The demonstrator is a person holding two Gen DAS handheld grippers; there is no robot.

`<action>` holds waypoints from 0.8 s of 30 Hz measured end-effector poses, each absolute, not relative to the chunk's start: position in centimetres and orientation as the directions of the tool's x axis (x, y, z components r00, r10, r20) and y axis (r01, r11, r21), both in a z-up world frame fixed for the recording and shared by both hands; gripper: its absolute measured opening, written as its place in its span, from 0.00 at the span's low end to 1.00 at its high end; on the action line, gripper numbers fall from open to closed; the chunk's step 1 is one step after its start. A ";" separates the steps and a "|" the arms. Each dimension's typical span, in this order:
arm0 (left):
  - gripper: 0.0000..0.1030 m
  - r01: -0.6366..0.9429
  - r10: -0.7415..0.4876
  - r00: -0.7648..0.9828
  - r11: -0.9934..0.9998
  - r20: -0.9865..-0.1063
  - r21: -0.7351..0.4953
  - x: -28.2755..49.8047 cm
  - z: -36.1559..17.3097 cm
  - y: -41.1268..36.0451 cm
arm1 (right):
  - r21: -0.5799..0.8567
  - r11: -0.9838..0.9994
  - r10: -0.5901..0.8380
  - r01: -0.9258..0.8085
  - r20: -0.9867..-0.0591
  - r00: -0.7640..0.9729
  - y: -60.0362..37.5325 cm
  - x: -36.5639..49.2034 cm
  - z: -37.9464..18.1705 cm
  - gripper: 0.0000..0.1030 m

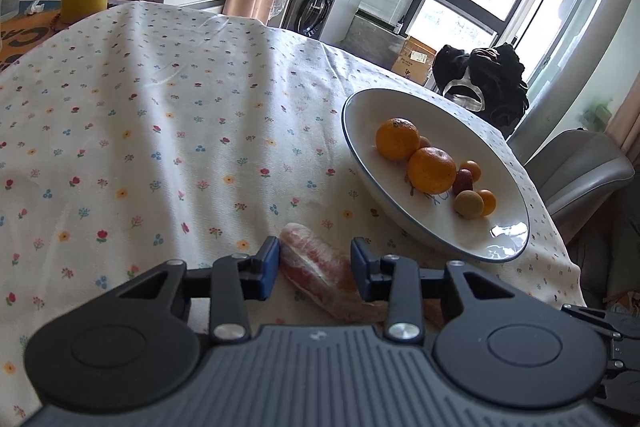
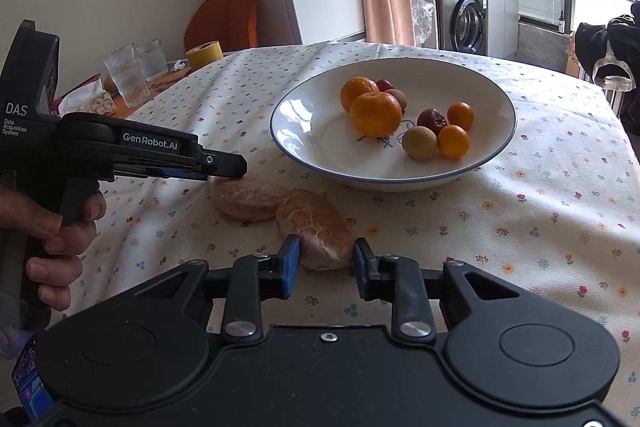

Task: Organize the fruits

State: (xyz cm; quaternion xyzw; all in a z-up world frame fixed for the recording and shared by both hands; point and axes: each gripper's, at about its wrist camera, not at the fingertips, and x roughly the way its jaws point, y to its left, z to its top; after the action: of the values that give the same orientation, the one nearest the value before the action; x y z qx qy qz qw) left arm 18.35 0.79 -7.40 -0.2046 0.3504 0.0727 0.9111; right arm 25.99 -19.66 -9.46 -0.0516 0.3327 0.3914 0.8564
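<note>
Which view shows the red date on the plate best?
The right wrist view: the red date lies unobstructed on the plate, wrinkled skin visible. In the left wrist view the date is partly hidden behind a mandarin and a small yellow-green fruit.

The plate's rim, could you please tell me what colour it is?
The plate is white with a thin blue rim line, clearest in the right wrist view.

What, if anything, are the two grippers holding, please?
Nothing yet: the left gripper and right gripper each straddle a wrapped segment, jaws open.
</note>
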 end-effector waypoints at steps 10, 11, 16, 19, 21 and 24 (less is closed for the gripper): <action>0.29 -0.245 -0.060 0.787 0.883 -0.614 -0.400 16.3 -5.9 1.2 | 0.182 0.698 0.630 -0.693 -0.617 0.472 -19.7 26.1 -9.6 0.30; 0.29 -0.236 -0.068 0.796 0.880 -0.601 -0.413 16.1 -5.6 1.2 | 0.181 0.700 0.628 -0.691 -0.616 0.475 -19.6 26.2 -9.7 0.32; 0.29 -0.185 -0.096 0.833 0.880 -0.545 -0.438 15.7 -4.4 0.6 | 0.169 0.704 0.623 -0.690 -0.615 0.484 -19.1 26.5 -9.8 0.33; 0.29 -0.164 -0.107 0.845 0.881 -0.525 -0.444 15.7 -4.0 0.2 | 0.167 0.704 0.622 -0.690 -0.612 0.488 -19.0 26.6 -9.9 0.33; 0.29 -0.155 -0.110 0.849 0.883 -0.516 -0.444 15.9 -3.9 -0.1 | 0.165 0.703 0.624 -0.692 -0.610 0.489 -19.0 26.6 -9.9 0.33; 0.29 -0.169 -0.101 0.852 0.876 -0.514 -0.452 16.1 -4.1 0.0 | 0.169 0.702 0.627 -0.692 -0.608 0.488 -19.1 26.7 -9.9 0.33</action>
State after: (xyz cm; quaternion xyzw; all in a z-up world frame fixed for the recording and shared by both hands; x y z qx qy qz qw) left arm 16.13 -0.04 -4.10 -0.2482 0.2715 0.0182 0.9297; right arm 26.69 -19.09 -9.95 -0.0493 0.3309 0.3829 0.8611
